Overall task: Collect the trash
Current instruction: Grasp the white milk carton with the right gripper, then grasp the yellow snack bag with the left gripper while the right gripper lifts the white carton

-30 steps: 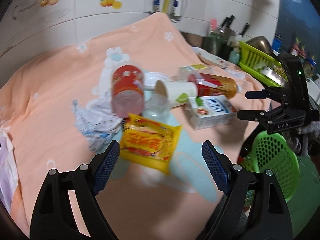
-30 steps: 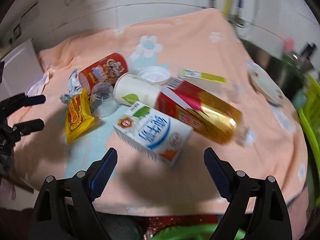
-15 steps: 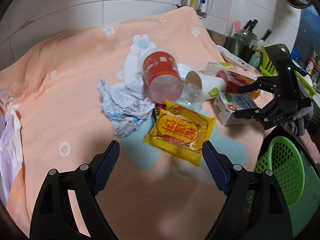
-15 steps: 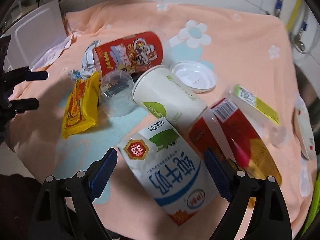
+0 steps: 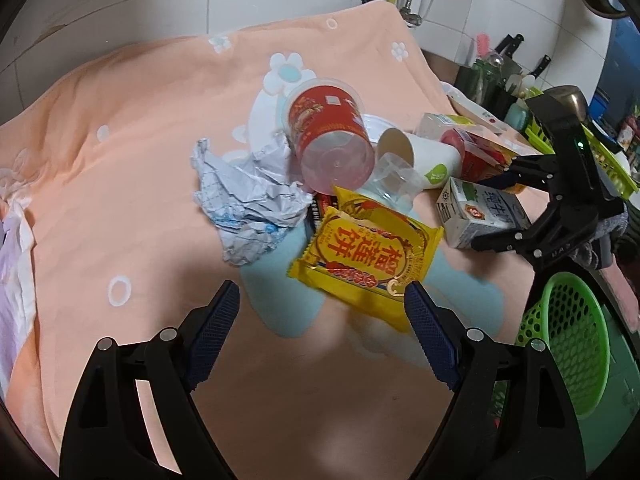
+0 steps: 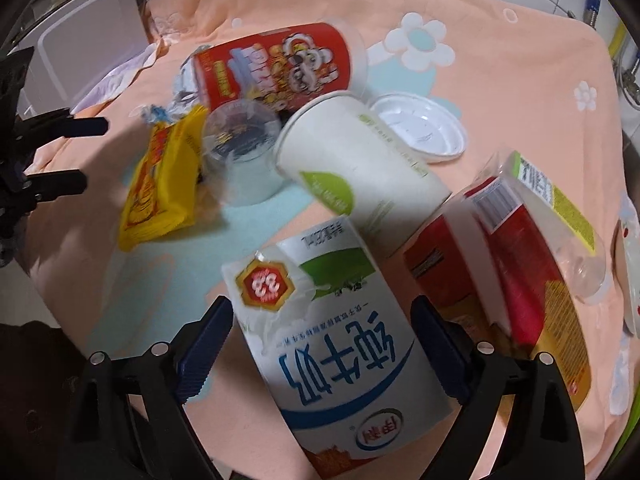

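Observation:
Trash lies on a peach cloth point(image 5: 132, 128). My left gripper point(image 5: 320, 332) is open, just short of a yellow snack packet point(image 5: 368, 252). Behind it lie crumpled paper point(image 5: 252, 196), a red noodle cup point(image 5: 328, 136), a clear plastic cup point(image 5: 394, 178) and a white paper cup point(image 5: 428, 156). My right gripper point(image 6: 322, 344) is open, its fingers on either side of a white milk carton point(image 6: 328, 336); it also shows in the left wrist view point(image 5: 476, 212). A red and gold bottle point(image 6: 516, 280) lies to the carton's right.
A green mesh basket point(image 5: 576, 340) stands off the table's right edge. A white lid point(image 6: 420, 128) and a clear bottle with a green label point(image 6: 560, 216) lie further back. A dish rack and knives stand at the right rear point(image 5: 516, 68). A white board point(image 6: 84, 56) stands left.
The right gripper has moved forward, so the milk carton now lies between its fingers. The left gripper has come closer to the yellow packet and swung left.

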